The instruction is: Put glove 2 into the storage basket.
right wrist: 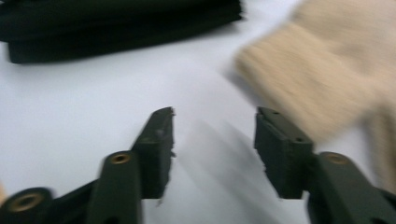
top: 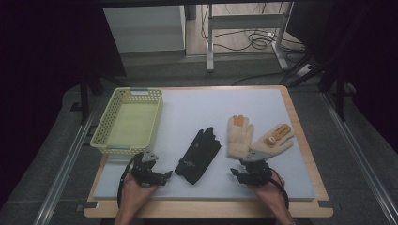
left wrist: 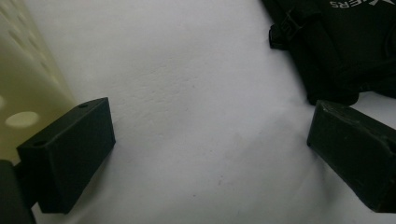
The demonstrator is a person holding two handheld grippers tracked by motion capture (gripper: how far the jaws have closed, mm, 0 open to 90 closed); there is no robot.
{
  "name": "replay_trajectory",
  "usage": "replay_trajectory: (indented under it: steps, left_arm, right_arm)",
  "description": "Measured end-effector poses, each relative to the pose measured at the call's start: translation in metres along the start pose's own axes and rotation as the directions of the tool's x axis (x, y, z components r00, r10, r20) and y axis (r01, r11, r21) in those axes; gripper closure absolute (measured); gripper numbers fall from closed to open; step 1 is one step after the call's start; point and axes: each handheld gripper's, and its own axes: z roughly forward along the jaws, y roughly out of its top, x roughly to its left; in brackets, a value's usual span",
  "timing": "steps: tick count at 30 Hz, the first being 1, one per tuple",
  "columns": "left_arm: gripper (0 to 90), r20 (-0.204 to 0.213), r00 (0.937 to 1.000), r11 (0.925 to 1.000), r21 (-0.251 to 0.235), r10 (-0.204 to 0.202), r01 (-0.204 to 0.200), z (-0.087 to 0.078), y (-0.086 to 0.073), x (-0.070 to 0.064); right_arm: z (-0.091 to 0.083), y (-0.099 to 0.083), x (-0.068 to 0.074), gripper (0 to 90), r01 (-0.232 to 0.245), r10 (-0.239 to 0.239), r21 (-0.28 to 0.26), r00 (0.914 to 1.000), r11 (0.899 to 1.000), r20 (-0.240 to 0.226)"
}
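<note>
Gloves laid out on a white foam mat (top: 263, 101), with a yellow basket (top: 128, 118) standing empty at the far left of it. The black glove (top: 199, 155) lies flat near the middle of the mat, cuff toward the person; two beige gloves (top: 257, 136) lie side by side to its right, their cuffs close together and fingers fanned away. The left gripper (top: 165, 175) rests low on the mat between the basket and the black glove's cuff; in the left gripper view its jaws stand wide apart with bare mat between them, the basket wall at one side and the cuff at the upper right, nothing held. The right gripper (top: 236, 172) sits just short of the beige gloves' cuffs; in the right gripper view, which is blurred, its jaws are parted over bare mat, the nearer beige cuff just beyond the right-hand jaw, not yet touched. The step in hand appears to be the approach for a first pick-up. To do it well, each gripper should probably slide forward until the cuff edge lies between the jaws, keep low so that one jaw slips under the fabric, and take one layer of one glove only, since the beige cuffs lie close enough to be caught together
</note>
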Motion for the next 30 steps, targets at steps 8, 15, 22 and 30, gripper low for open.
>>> replay_trajectory:
  steps: [8,15,22,30]
  left_arm:
    - [0.9,0.003,1.0000,1.0000,0.000,0.000,0.000,0.000,0.000,0.000]
    - [1.9,0.001,1.0000,1.0000,0.002,0.003,-0.003,-0.002,0.000,0.000]
    - [3.5,0.043,0.9990,0.9999,0.012,-0.012,0.011,-0.012,0.010,-0.005]
    - [1.5,0.107,0.9943,1.0000,0.002,0.008,-0.008,-0.010,0.036,-0.022]
  right_arm:
    - [-0.002,-0.010,-0.021,29.9,-0.027,0.026,0.014,0.9985,1.000,0.048]
    - [0.000,-0.014,-0.023,27.5,-0.025,0.026,-0.011,0.9988,1.000,0.043]
    - [0.000,-0.015,-0.023,27.4,-0.023,0.024,-0.012,0.9987,1.000,0.045]
    - [0.000,-0.015,-0.023,27.1,-0.023,0.024,-0.013,0.9986,1.000,0.048]
